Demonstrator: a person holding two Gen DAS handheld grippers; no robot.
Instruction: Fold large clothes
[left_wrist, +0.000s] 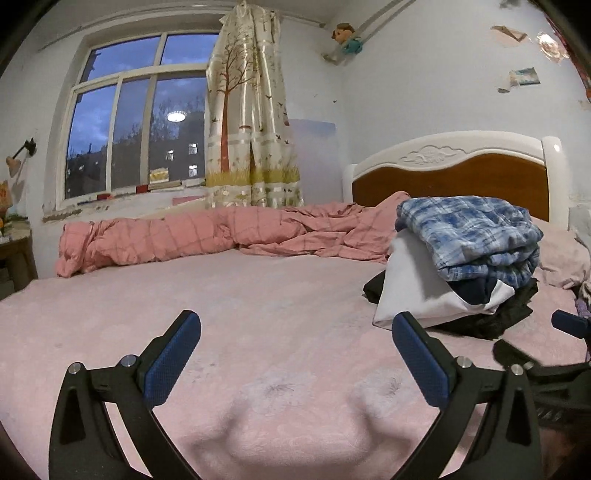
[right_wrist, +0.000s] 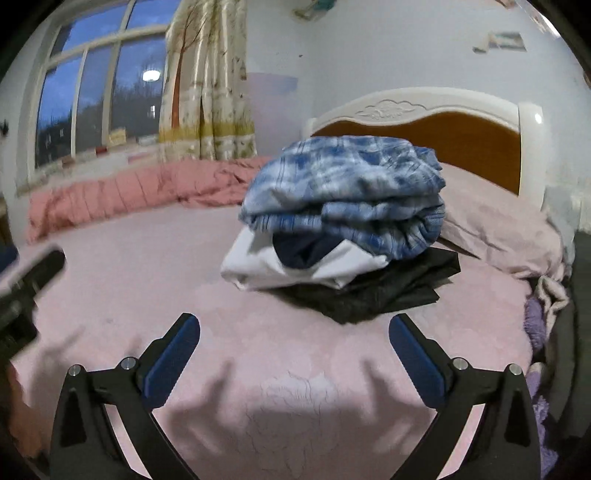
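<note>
A stack of folded clothes lies on the pink bed sheet (left_wrist: 221, 295) near the headboard. On top is a blue plaid garment (left_wrist: 476, 236) (right_wrist: 347, 192), under it a white one (left_wrist: 417, 291) (right_wrist: 266, 266) with dark blue cloth peeking out, and a black one (right_wrist: 384, 291) at the bottom. My left gripper (left_wrist: 295, 332) hovers open over bare sheet, left of the stack. My right gripper (right_wrist: 293, 332) is open too, just in front of the stack, nothing between its fingers. The right gripper's tip (left_wrist: 569, 325) shows at the left view's right edge.
A rumpled pink checked duvet (left_wrist: 221, 232) runs along the far side of the bed under the window (left_wrist: 136, 125). A pale pillow (right_wrist: 498, 229) lies by the wood-and-white headboard (right_wrist: 443, 125). More cloth, purple and white, is heaped at the bed's right edge (right_wrist: 535, 317).
</note>
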